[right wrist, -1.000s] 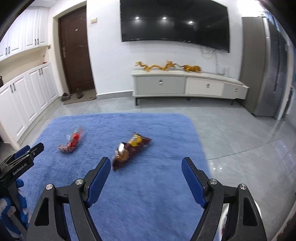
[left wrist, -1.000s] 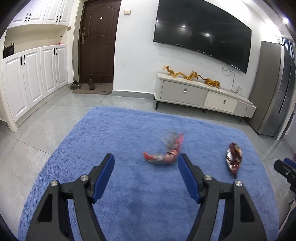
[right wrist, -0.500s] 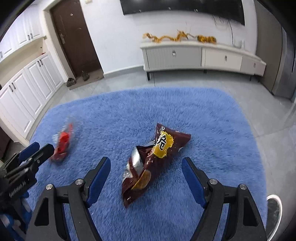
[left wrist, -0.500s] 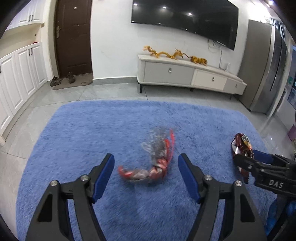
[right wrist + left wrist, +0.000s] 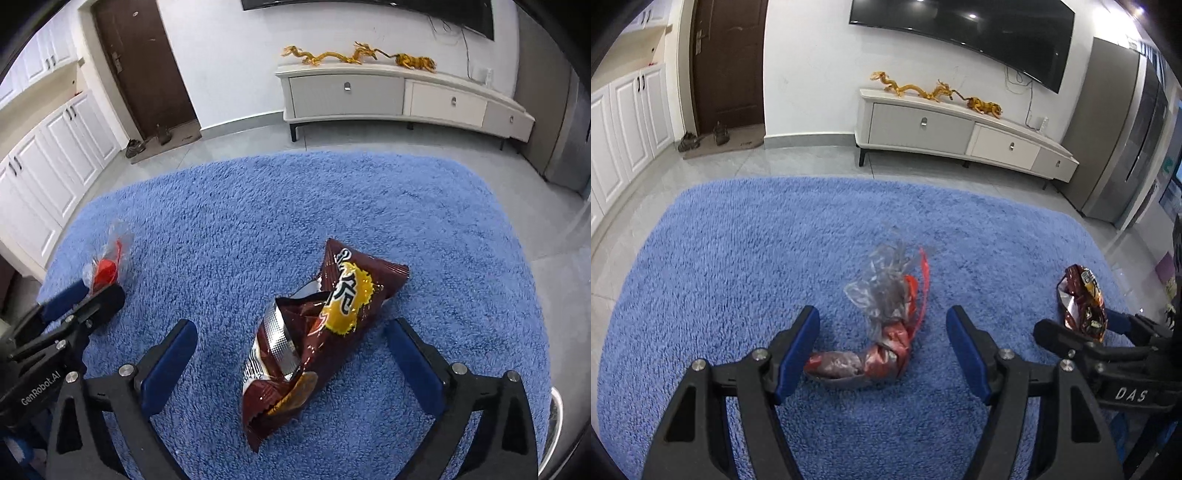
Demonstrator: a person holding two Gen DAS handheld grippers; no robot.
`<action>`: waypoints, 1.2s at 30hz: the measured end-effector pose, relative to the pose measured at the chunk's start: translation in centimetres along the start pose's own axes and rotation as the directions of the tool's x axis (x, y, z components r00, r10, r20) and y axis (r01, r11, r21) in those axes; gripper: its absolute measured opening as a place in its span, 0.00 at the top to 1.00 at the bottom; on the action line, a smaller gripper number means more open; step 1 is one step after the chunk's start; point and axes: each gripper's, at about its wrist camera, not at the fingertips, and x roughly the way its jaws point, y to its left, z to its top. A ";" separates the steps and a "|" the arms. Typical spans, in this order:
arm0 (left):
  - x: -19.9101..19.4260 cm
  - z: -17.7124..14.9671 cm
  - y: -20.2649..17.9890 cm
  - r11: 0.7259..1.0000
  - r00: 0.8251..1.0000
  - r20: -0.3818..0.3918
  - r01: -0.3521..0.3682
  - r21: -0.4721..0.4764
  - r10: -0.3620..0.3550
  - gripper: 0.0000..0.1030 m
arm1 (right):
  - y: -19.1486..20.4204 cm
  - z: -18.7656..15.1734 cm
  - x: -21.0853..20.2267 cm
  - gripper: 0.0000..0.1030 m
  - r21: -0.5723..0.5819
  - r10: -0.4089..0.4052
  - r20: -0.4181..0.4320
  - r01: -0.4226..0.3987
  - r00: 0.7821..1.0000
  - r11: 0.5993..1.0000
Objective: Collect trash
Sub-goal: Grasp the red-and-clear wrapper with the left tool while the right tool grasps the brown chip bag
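Blue-padded left claw [image 5: 882,354] spread wide, pointing down at rug, crumpled clear-and-red wrapper [image 5: 882,332] lying between its fingers, not gripped. Right claw [image 5: 291,360] jaws have just been opening, now widest, straddling a torn brown chip bag [image 5: 317,332] flat on the blue shag rug [image 5: 258,206]; pads not touching it. Both pieces well apart on the rug. Beyond: grey tile floor [image 5: 406,138], white TV cabinet [image 5: 960,133] with gold dragon figures [image 5: 934,90], dark door [image 5: 729,62].
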 end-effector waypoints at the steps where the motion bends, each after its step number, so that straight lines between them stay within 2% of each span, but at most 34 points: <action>1: 0.1 0.0 0.1 1.000 1.000 -0.005 0.003 -0.005 -0.003 0.33 | 0.0 0.1 0.1 0.00 0.011 0.003 0.000 -0.003 1.000 1.000; 7: 0.8 0.4 0.3 1.000 0.999 -0.033 0.008 -0.007 -0.009 0.33 | -0.8 0.3 -0.2 0.00 0.041 0.030 0.014 -0.031 0.999 0.999; 12: 1.3 0.6 -0.4 0.999 0.999 -0.043 -0.022 0.026 0.023 0.33 | -1.7 0.5 -0.5 0.00 0.073 0.076 0.014 -0.077 0.997 0.994; 16: 1.4 0.5 -0.7 0.998 0.998 -0.044 -0.040 0.041 0.042 0.36 | -1.6 0.6 -0.4 0.02 0.049 0.069 0.005 -0.069 0.998 0.996; 17: 1.4 0.4 -0.7 0.998 0.998 -0.042 -0.047 0.047 0.049 0.42 | -1.6 0.6 -0.5 0.04 0.055 0.060 0.007 -0.061 0.998 0.997; 18: 1.4 0.4 -0.8 0.997 0.997 -0.041 -0.061 0.054 0.064 0.45 | -1.6 0.6 -0.6 0.11 0.064 0.045 0.008 -0.045 0.999 0.997; 19: 1.4 0.4 -1.2 0.996 0.997 -0.039 -0.067 0.058 0.069 0.47 | -1.4 0.5 -0.7 0.22 0.070 0.028 0.009 -0.029 1.000 0.997; 20: 1.3 0.2 -1.3 0.995 0.997 -0.037 -0.073 0.061 0.075 0.52 | -1.5 0.5 -0.9 0.29 0.070 0.004 0.010 -0.004 1.000 0.998; 22: 1.2 0.1 -1.4 0.995 0.996 -0.033 -0.076 0.067 0.078 0.60 | -1.5 0.5 -1.1 0.52 0.064 -0.022 0.007 0.021 1.000 0.998; 24: 0.9 0.0 -1.7 0.994 0.996 -0.028 -0.084 0.076 0.086 0.70 | -1.8 0.2 -1.5 0.63 0.074 -0.030 0.006 0.029 1.000 0.997; 26: 0.7 -0.2 -1.8 0.994 0.997 -0.028 -0.076 0.074 0.078 0.79 | -2.1 -0.2 -2.0 0.65 0.085 -0.017 0.009 0.016 1.000 0.996; 28: 0.4 -0.4 -1.9 0.995 0.997 -0.023 -0.074 0.070 0.075 0.83 | -1.9 -0.6 -2.6 0.66 0.075 -0.029 0.024 0.028 0.999 0.997; 36: -1.4 -1.6 -2.6 0.999 0.999 -0.001 -0.035 0.036 0.035 0.85 | -0.6 -2.3 -6.6 0.67 0.026 -0.058 0.094 0.056 0.994 0.998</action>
